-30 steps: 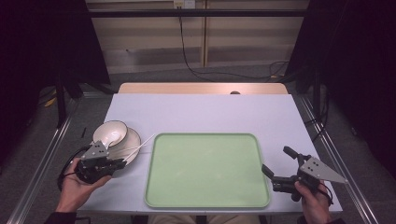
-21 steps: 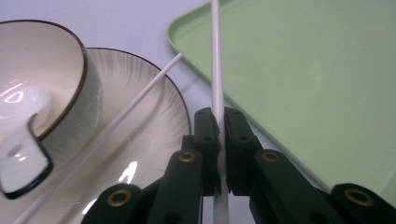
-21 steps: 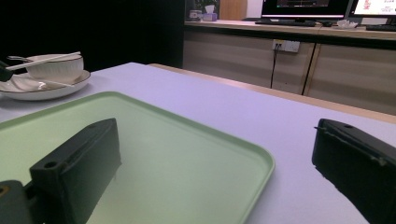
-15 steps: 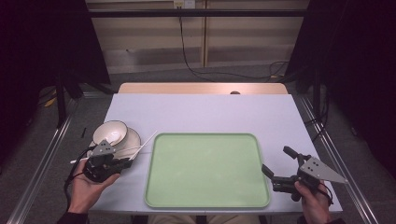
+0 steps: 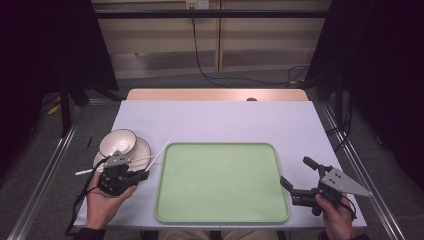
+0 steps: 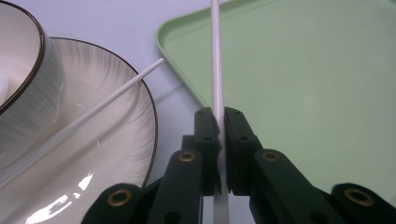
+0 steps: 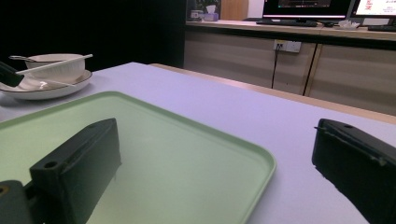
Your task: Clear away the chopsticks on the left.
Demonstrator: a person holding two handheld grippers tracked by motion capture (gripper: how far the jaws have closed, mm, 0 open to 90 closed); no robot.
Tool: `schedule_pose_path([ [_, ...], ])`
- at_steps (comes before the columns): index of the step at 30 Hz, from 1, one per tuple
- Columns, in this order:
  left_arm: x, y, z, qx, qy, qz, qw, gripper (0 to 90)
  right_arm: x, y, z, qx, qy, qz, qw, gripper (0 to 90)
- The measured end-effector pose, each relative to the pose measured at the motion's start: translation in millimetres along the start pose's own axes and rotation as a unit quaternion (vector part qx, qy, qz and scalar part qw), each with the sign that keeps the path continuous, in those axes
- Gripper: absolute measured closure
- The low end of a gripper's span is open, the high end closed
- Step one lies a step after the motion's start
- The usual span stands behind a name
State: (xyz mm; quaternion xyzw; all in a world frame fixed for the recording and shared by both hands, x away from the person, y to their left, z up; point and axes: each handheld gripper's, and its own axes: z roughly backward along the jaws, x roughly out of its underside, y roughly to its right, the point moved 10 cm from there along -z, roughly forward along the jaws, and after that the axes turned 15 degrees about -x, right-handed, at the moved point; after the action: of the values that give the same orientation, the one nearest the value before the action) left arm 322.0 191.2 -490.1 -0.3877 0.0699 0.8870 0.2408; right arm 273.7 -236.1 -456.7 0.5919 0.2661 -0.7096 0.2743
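Beside green tray [image 5: 222, 182]: plate [image 5: 141, 148], bowl [image 5: 117, 142] | left hand-held gripper [image 6: 221, 122] grasping chopstick [image 6: 216, 56] | right hand-held gripper [image 5: 296, 181] released

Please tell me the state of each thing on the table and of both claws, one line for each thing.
Left claw: shut on one white chopstick, which points over the tray's corner.
Second chopstick: lying free across the plate.
Bowl: upright on the plate.
Plate: flat on the table, left of the tray.
Green tray: flat, nothing on it.
Right claw: open, holding nothing, at the tray's right edge.
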Motion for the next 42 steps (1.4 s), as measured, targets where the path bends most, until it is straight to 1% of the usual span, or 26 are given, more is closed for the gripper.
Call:
schedule_pose_path([
  [4,-1.0,7.0,-1.6,-0.011,-0.002,0.015,0.9998,85.3,0.0,0.2,0.2,0.000,0.000,0.000,1.0000,0.7],
  [5,-0.6,8.0,-2.5,-0.018,-0.005,0.014,0.9997,85.3,0.2,0.3,0.1,0.000,-0.001,0.002,1.0000,0.7],
  [10,0.2,10.5,-8.1,-0.023,-0.013,0.028,0.9993,85.3,0.1,0.1,-0.4,0.000,-0.001,0.001,1.0000,0.7],
  [11,0.9,10.1,-9.0,-0.029,-0.019,0.030,0.9990,85.3,-0.3,0.4,-0.5,0.002,0.001,0.000,1.0000,0.7],
  [12,1.0,11.4,-10.5,-0.028,-0.022,0.035,0.9987,85.3,-0.1,0.1,-0.9,-0.001,0.000,0.001,1.0000,0.7],
  [13,2.1,11.5,-13.5,-0.026,-0.033,0.032,0.9986,85.3,0.0,0.1,-1.1,-0.001,0.000,0.000,1.0000,0.7],
  [14,1.8,9.4,-15.5,-0.038,-0.035,0.035,0.9980,85.3,-0.2,0.5,-1.3,-0.001,0.001,0.002,1.0000,0.7],
  [15,-0.1,6.7,-17.3,-0.047,-0.032,0.043,0.9975,85.3,-0.3,0.6,-1.6,-0.001,0.001,0.002,1.0000,0.7],
  [16,-2.3,8.1,-18.6,-0.038,-0.032,0.055,0.9973,85.3,-0.3,0.2,-1.9,-0.003,0.000,0.002,1.0000,0.7],
  [18,-7.7,8.6,-20.5,-0.062,-0.032,0.047,0.9965,85.3,-0.3,0.1,-2.2,-0.004,-0.001,0.002,1.0000,0.7],
  [19,-11.9,11.3,-21.1,-0.054,-0.031,0.047,0.9970,85.3,-0.4,0.1,-2.5,-0.002,0.000,0.002,1.0000,0.7],
  [20,-17.6,14.0,-21.0,-0.052,-0.026,0.055,0.9968,85.3,-0.3,0.4,-2.4,-0.003,0.000,0.002,1.0000,0.7],
  [22,-25.7,18.6,-20.9,-0.050,-0.024,0.053,0.9970,85.4,-0.5,0.8,-2.7,-0.002,0.001,0.000,1.0000,0.7],
  [23,-31.8,18.6,-21.1,-0.061,-0.012,0.068,0.9957,85.4,-0.9,0.7,-2.7,-0.002,0.003,0.000,1.0000,0.7],
  [24,-35.5,21.0,-21.2,-0.052,-0.002,0.087,0.9949,85.3,-0.6,0.4,-2.6,-0.005,0.000,0.003,1.0000,0.7],
  [25,-34.8,24.6,-22.4,-0.040,-0.006,0.083,0.9957,85.3,-0.4,0.6,-2.6,-0.002,0.001,-0.001,1.0000,0.7],
  [26,-32.8,24.4,-24.3,-0.056,-0.008,0.081,0.9951,85.3,-0.8,0.8,-2.1,-0.001,0.003,-0.004,1.0000,0.7],
  [27,-31.0,25.4,-25.9,-0.060,-0.006,0.093,0.9939,85.4,-0.7,0.8,-1.5,-0.001,0.003,-0.003,1.0000,0.7],
  [28,-27.7,26.5,-26.0,-0.058,-0.009,0.091,0.9941,85.3,-0.4,0.7,-1.3,-0.002,0.001,-0.001,1.0000,0.7],
  [29,-26.2,29.9,-26.6,-0.066,-0.004,0.093,0.9935,85.4,-0.7,0.5,-1.1,-0.002,0.003,-0.002,1.0000,0.7],
  [31,-23.8,36.8,-26.8,-0.052,-0.005,0.089,0.9947,85.3,-0.7,0.2,-1.0,-0.004,0.003,0.001,1.0000,0.7],
  [34,-20.4,39.5,-29.0,-0.058,-0.005,0.090,0.9943,85.4,-0.4,-0.8,-0.7,-0.007,0.003,0.000,1.0000,0.7],
  [35,-18.4,39.2,-28.0,-0.065,-0.006,0.084,0.9943,85.3,-0.8,-0.4,-0.5,-0.006,0.004,0.002,1.0000,0.7],
  [36,-18.4,41.2,-26.2,-0.060,-0.002,0.089,0.9943,85.4,-0.7,-0.4,0.0,-0.005,0.003,0.002,1.0000,0.7],
  [39,-16.4,44.6,-19.7,-0.060,0.006,0.095,0.9936,85.3,-0.5,-0.5,0.0,-0.004,0.003,0.000,1.0000,0.7],
  [42,-9.9,53.2,-20.3,-0.058,-0.004,0.101,0.9932,85.4,-0.2,-0.4,0.2,-0.002,0.002,0.000,1.0000,0.7],
])
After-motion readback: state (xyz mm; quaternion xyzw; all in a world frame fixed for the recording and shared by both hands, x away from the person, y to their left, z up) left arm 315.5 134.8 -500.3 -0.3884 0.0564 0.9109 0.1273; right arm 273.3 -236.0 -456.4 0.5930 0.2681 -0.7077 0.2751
